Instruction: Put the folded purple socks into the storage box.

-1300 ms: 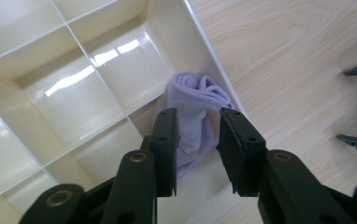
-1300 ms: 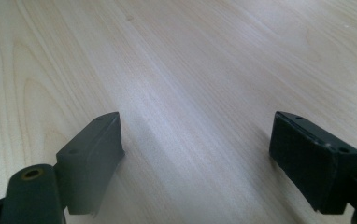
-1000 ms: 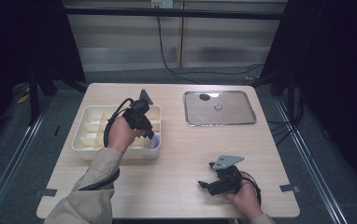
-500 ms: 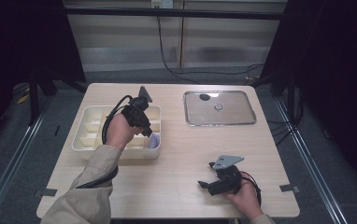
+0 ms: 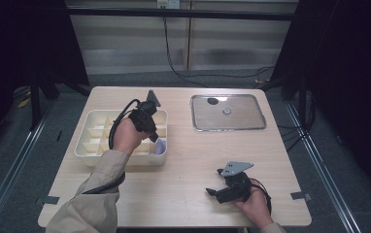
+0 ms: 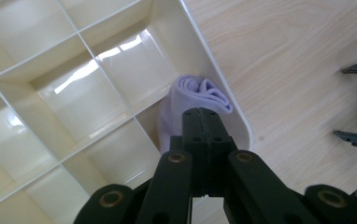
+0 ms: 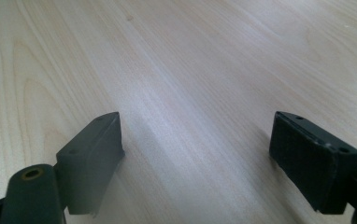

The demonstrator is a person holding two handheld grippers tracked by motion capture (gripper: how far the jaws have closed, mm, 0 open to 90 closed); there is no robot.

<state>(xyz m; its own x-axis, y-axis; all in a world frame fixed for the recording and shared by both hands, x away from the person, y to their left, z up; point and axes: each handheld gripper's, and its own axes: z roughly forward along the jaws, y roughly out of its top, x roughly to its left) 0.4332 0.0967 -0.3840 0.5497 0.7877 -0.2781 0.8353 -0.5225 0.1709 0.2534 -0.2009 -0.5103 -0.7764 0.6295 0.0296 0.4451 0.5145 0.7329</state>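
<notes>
Lavender cloth (image 6: 196,95) sits folded in the near right corner cell of the cream tray (image 5: 92,127). Left gripper (image 6: 203,122) jaws have just been closing and now meet, seemingly pinching its fold. Next comes a straight lift. Right gripper (image 7: 196,154) rests on the desk (image 5: 183,160), jaws apart.

We see the high view lit from above onto the table (image 5: 183,194), which stands bright against a surround that falls away into near black at both sides. The metal tray (image 5: 228,112) gives back a pale sheen, with soft detail throughout. In the left gripper view, white glare streaks lie on the glossy walls of the divided box (image 6: 74,93), and the near black jaws are blurred. In the right gripper view the wood grain is sharp far off, while the jaws are soft and cast faint, diffuse shadows.
</notes>
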